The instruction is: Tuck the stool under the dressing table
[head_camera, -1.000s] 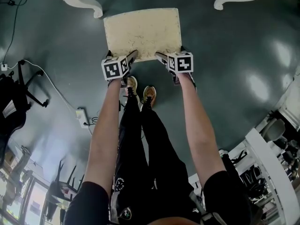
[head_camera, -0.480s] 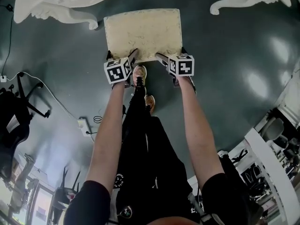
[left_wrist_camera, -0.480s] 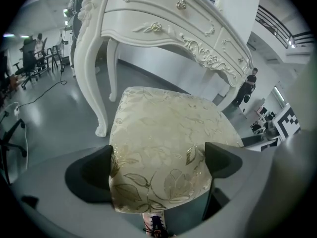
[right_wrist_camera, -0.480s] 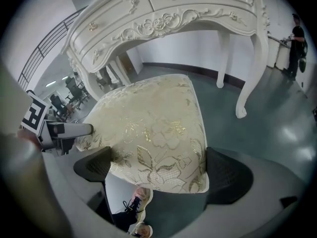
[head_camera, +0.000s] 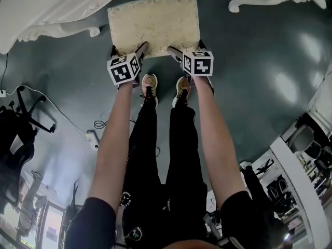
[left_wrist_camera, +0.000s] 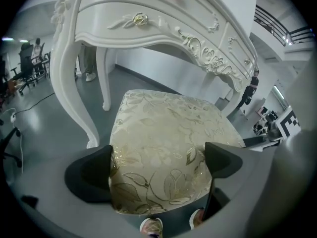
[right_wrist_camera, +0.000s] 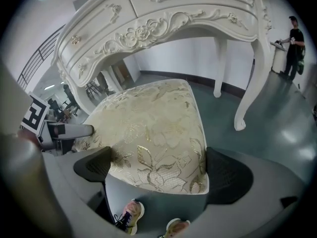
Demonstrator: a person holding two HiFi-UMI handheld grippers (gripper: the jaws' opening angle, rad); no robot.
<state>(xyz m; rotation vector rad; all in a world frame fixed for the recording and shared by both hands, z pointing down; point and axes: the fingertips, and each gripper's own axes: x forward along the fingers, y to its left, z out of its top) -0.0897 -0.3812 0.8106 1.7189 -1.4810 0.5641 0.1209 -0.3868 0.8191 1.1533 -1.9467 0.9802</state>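
Note:
The stool point(head_camera: 153, 24) has a cream, gold-flowered cushion and stands between the white legs of the dressing table point(head_camera: 52, 9), its far edge at the table's front. My left gripper point(head_camera: 128, 50) is shut on the near left corner of the cushion and my right gripper point(head_camera: 185, 48) on the near right corner. In the left gripper view the cushion point(left_wrist_camera: 163, 133) fills the space between the jaws of the left gripper point(left_wrist_camera: 158, 167), under the carved table front point(left_wrist_camera: 148, 14). The right gripper view shows the same: the cushion point(right_wrist_camera: 148, 123), the right gripper point(right_wrist_camera: 156, 170), the table point(right_wrist_camera: 188, 9).
My shoes point(head_camera: 149, 82) stand just behind the stool on the dark grey floor. A power strip point(head_camera: 92, 139) with cables and black office chairs point(head_camera: 15, 118) lie at the left. White shelving point(head_camera: 295, 175) runs along the right. A person point(right_wrist_camera: 296, 38) stands far off.
The stool has gone forward between the table legs with both grippers on it. More of the table top shows, and my feet have stepped up behind the stool.

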